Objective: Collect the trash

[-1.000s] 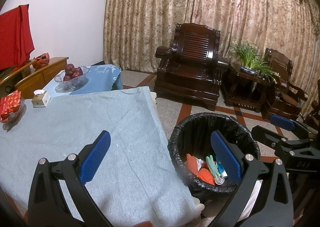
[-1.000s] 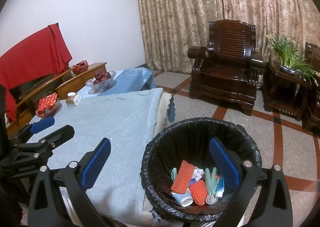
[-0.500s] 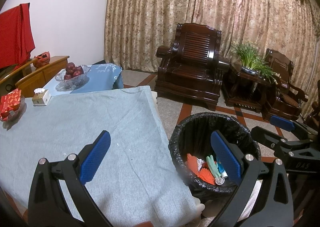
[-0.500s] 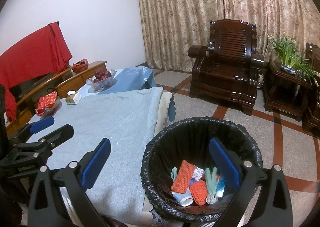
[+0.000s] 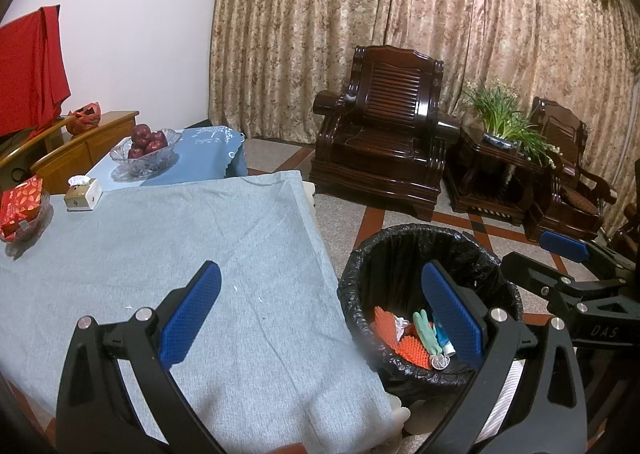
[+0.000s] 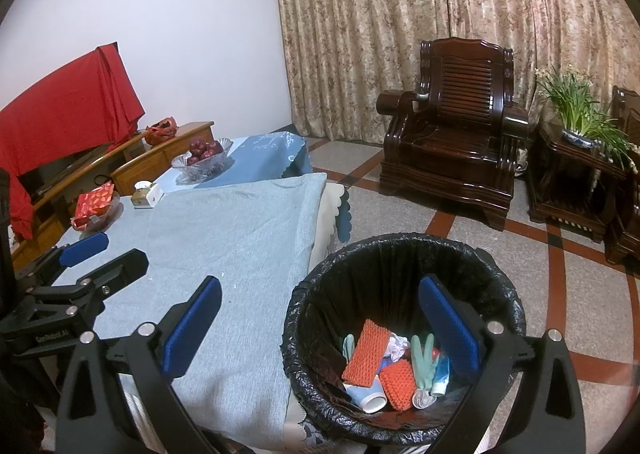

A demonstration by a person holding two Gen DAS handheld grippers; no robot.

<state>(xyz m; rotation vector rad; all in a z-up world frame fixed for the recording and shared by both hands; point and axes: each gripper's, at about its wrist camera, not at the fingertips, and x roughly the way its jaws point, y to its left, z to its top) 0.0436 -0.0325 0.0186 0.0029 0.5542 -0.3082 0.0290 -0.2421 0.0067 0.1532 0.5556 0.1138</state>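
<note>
- Both pairs of blue-padded fingers stand wide apart and hold nothing: your left gripper hangs over the near edge of the grey tablecloth, your right gripper over the black-lined bin to its right.
- Collected trash already lies in the bin's bottom: orange foam netting, a green glove, a paper cup.
- Judging by looks, it is all light, soft and crushable; a pinch on an edge or fold should do.
- No loose trash shows on the cloth.
</note>
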